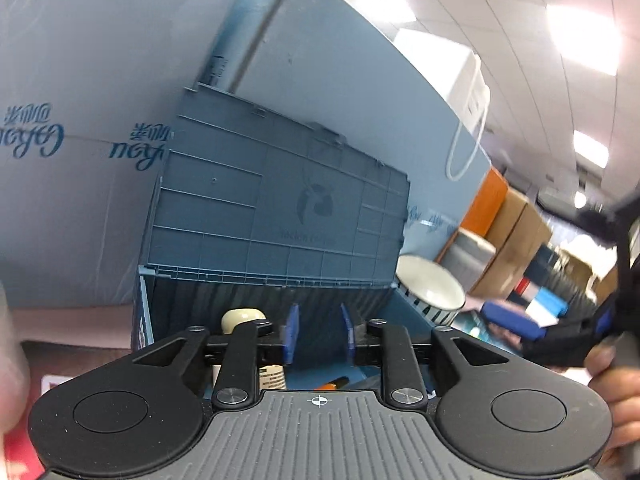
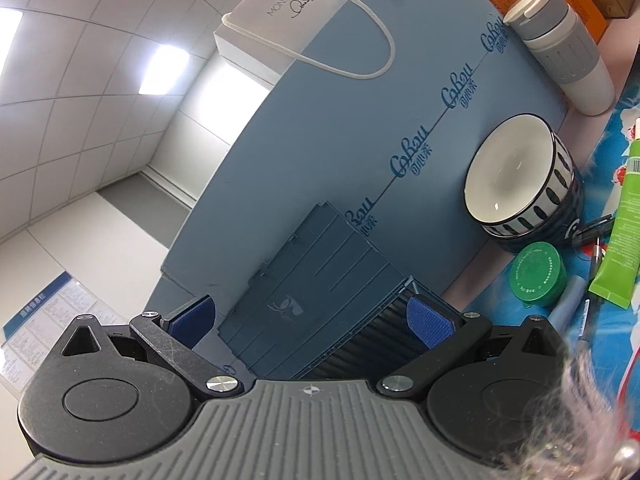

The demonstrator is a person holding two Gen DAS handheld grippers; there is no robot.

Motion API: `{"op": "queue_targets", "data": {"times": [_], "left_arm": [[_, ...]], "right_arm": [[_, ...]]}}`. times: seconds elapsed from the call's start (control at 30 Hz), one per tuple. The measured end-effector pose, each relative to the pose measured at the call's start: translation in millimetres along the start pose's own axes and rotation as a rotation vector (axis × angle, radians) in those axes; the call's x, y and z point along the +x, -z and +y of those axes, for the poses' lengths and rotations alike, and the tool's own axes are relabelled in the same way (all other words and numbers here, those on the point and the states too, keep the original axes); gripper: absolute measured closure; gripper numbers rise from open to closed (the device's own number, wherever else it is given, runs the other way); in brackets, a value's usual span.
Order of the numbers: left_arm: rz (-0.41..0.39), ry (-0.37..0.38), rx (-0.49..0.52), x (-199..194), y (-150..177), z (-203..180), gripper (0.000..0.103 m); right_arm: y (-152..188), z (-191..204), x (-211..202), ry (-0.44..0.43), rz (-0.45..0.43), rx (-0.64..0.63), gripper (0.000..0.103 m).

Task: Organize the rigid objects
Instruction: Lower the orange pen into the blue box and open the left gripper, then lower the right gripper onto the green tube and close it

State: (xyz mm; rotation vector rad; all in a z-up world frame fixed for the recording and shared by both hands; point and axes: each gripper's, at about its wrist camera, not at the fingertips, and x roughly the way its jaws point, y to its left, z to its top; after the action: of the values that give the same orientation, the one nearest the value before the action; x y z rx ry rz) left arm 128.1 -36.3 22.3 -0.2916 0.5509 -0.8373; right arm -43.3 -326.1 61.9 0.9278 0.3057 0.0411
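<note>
An office ceiling with lit panels curves over both views, and a tall blue board [image 2: 360,120] printed with repeated logos backs a table covered in a blue patterned cloth [image 2: 624,128]. The left gripper [image 1: 318,334] sits low centre in its view, jaws narrow with a gap between the blue pads and nothing in it, aimed into the open crate [image 1: 360,308]. Inside, at lower centre, a bottle [image 1: 244,320] with a cream cap stands and something orange [image 1: 338,382] lies beside it, so some sorting seems done. The crate's lid [image 1: 280,208] leans upright against the board. The right gripper [image 2: 312,320] is spread wide and empty, also facing the crate. Outward at right in its view, a bowl [image 2: 516,176], a green jar [image 2: 540,274], a green tube [image 2: 624,220], pens [image 2: 592,276] and a flask [image 2: 560,40] lie outside the crate, so most of the work probably remains.
</note>
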Motion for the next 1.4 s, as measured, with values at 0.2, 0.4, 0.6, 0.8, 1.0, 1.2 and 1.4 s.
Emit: {"op": "queue_targets", "data": {"times": [0.2,0.4,0.6,0.8,1.0,1.2,1.4], "left_arm": [[0.006,-0.054,-0.006,-2.1,-0.7,-6.4,0.076],[-0.012,-0.056,-0.027,-3.1,-2.5,-11.1,0.071],[-0.045,-0.088,-0.014,-14.9,-4.3,-26.3,0.065],[-0.057,-0.094,0.011,-27.5,-1.5,-51.6,0.058],[-0.037,-0.056,0.007,-35.9,10.6,-76.2,0.046],[-0.016,0.063,-0.042,-35.4,19.1,-100.3,0.021],[0.018,0.014,0.088,-31.1,27.1,-105.3,0.011]], "right_arm": [[-1.4,-1.9,0.6,0.016,0.009,-0.003,0.000],[-4.0,-3.6,-2.2,0.026,0.003,-0.004,0.000],[-8.1,-4.8,-16.9,0.036,-0.018,0.009,0.000],[-10.0,-13.4,-49.2,0.080,-0.034,0.015,0.000],[-18.1,-24.7,-85.2,0.167,-0.065,-0.012,0.000],[-26.0,-40.9,-111.2,0.253,-0.099,-0.019,0.000],[-24.6,-58.7,-101.7,0.401,-0.042,-0.095,0.000]]}}
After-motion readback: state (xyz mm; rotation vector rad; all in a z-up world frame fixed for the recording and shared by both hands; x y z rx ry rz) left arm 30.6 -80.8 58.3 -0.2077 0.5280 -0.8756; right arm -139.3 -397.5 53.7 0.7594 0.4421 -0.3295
